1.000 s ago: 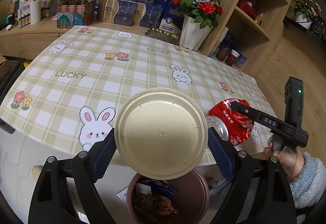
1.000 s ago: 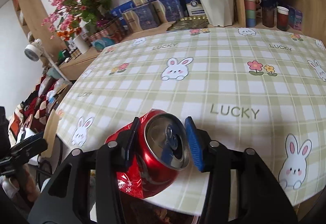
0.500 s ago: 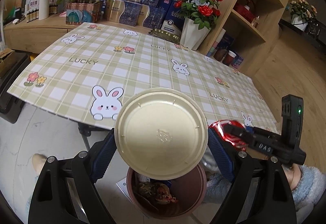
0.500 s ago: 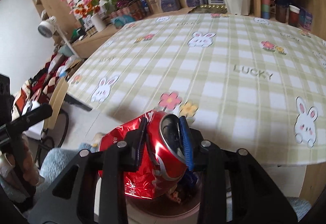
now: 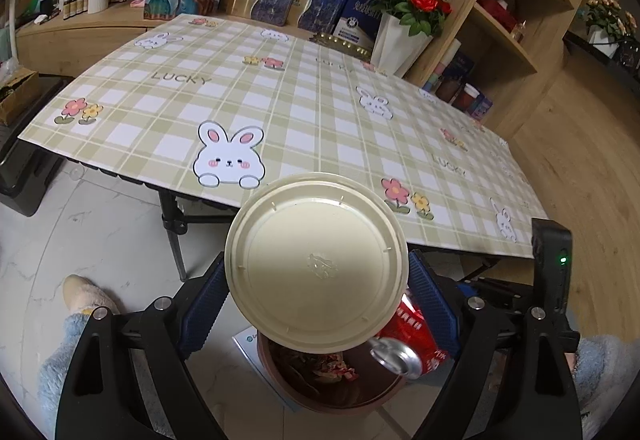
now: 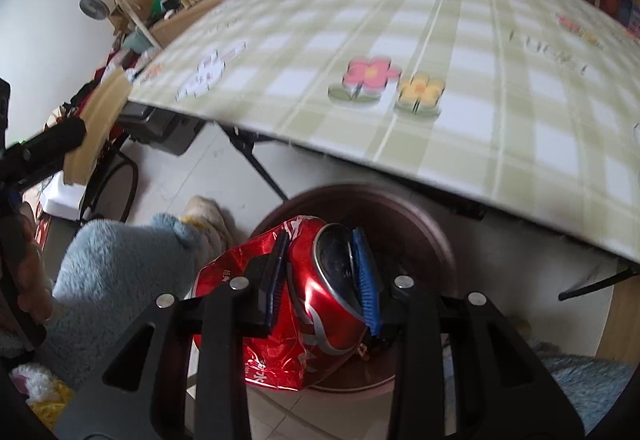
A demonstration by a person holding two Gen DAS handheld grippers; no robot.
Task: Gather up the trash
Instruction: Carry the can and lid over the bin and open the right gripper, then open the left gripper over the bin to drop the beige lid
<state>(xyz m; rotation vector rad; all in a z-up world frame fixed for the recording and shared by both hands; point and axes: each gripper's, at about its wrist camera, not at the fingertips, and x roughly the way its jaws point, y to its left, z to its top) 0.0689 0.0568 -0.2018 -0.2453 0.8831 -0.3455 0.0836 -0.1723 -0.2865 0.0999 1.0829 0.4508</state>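
the right hand-held gripper (image 6: 320, 276) is clenched on a crushed red can (image 6: 308, 304). its two blue pads press the can from both sides near the silver top, and the metal is dented between them, so the grip is firm enough that the can does not slip while it points downward. the can hangs directly over the open mouth of a brown trash bin (image 6: 420, 215) that stands on the floor just beside the table edge. i judge it is held there so that it falls inside the bin when the jaws let go, not on the tiles.

the left hand-held gripper (image 5: 316, 280) is grasping a round cream lid (image 5: 316, 272) by its rim, with the jaws spread wide because the lid is wide. the lid is tilted with its flat face toward the camera, above the near side of the same bin (image 5: 312, 392). it seems to wait there for its turn, or it is the cover of the bin kept aside so the mouth stays free; i cannot tell which. in this view the red can (image 5: 404, 344) shows under the lid's lower right edge, over the bin, where some trash already lies.

further out, the table (image 5: 280, 111) with the green check cloth carries no trash that i can see. a fluffy blue sleeve (image 6: 120, 280) and a slipper (image 5: 86, 294) of the person are near the bin.
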